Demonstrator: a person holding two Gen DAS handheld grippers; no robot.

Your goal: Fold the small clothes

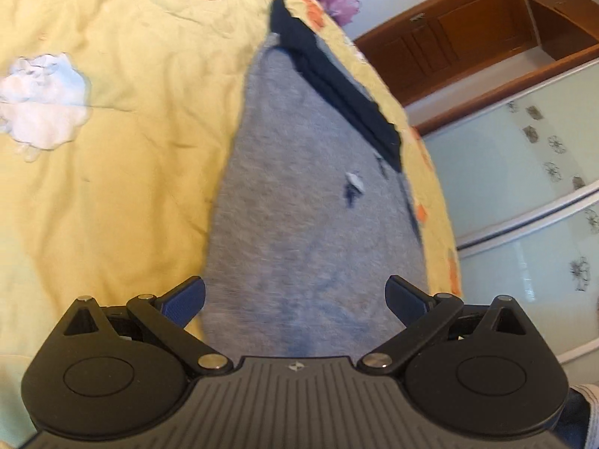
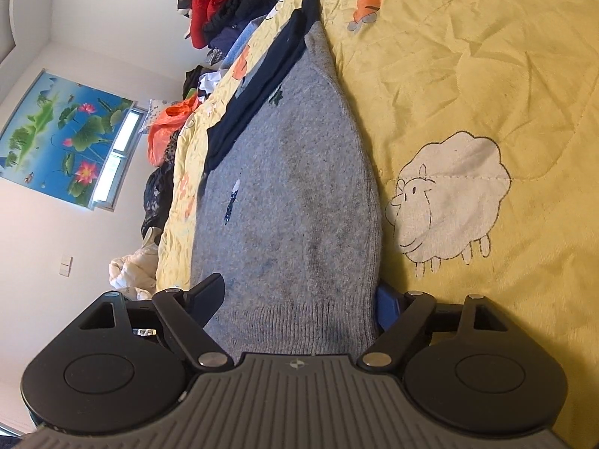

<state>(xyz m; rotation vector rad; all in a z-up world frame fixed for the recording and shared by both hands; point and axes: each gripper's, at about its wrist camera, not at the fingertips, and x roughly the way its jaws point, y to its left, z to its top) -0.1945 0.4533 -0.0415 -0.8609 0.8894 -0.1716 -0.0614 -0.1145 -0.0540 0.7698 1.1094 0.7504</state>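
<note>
Grey sweater (image 1: pixel 299 194) lies flat on a yellow quilt (image 1: pixel 112 187), stretching away from both cameras toward a navy band (image 1: pixel 337 86) at its far end. In the left wrist view, the left gripper (image 1: pixel 297 299) is spread wide, its fingers (image 1: pixel 185 297) set at either side of the sweater's near end without pinching the cloth; this view is blurred. In the right wrist view, the right gripper (image 2: pixel 299 299) is likewise released, jaws wide apart, straddling the sweater's (image 2: pixel 292 194) ribbed hem (image 2: pixel 299 321), which fills the gap between the fingers (image 2: pixel 387 307). Whether the pads touch the knit cannot be told. The quilt (image 2: pixel 468 93) is wrinkled and printed with a white sheep (image 2: pixel 449 198) just beside the sweater. A heap of clothes (image 2: pixel 224 3) in red, black and blue sits at the far edge of the quilt. On the wall hangs a lotus picture (image 2: pixel 63 138).
</note>
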